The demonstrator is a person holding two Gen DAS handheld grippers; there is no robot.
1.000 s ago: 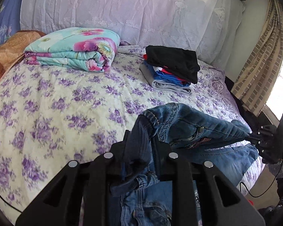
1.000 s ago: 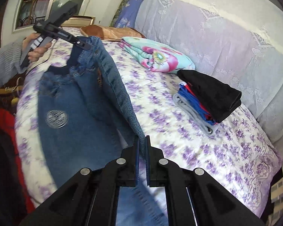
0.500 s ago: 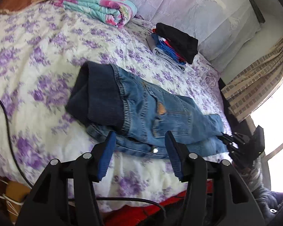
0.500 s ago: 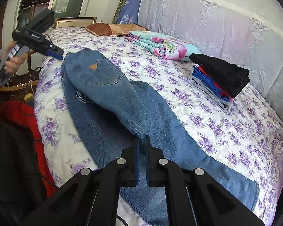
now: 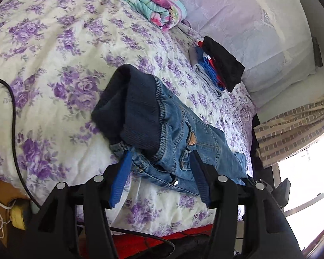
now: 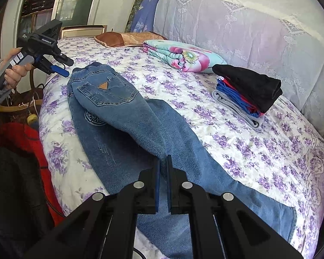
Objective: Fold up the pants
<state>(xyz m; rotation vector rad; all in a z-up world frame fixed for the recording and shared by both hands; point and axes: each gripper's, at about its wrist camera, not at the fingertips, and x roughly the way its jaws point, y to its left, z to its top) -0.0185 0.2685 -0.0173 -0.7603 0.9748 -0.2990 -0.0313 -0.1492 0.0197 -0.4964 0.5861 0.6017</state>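
Jeans [image 6: 127, 116]: blue denim, coarse twill weave, matt; waistband [image 5: 138, 112] dark ribbed knit; tan leather-look patch [image 6: 102, 85] on back pocket; small shiny metal snap [image 5: 176, 181]. Bedspread [image 5: 54, 43]: quilted cloth, purple floral print, matt. Left gripper [image 5: 159, 159]: matt black plastic, silvery screw heads, ridged blue pads [image 5: 121, 177] (rubbery look). Right gripper [image 6: 162, 168]: same black plastic. Curtain [image 5: 291, 127]: woven cloth, checked. Headboard cover [image 6: 248, 21]: pale lace-patterned fabric.
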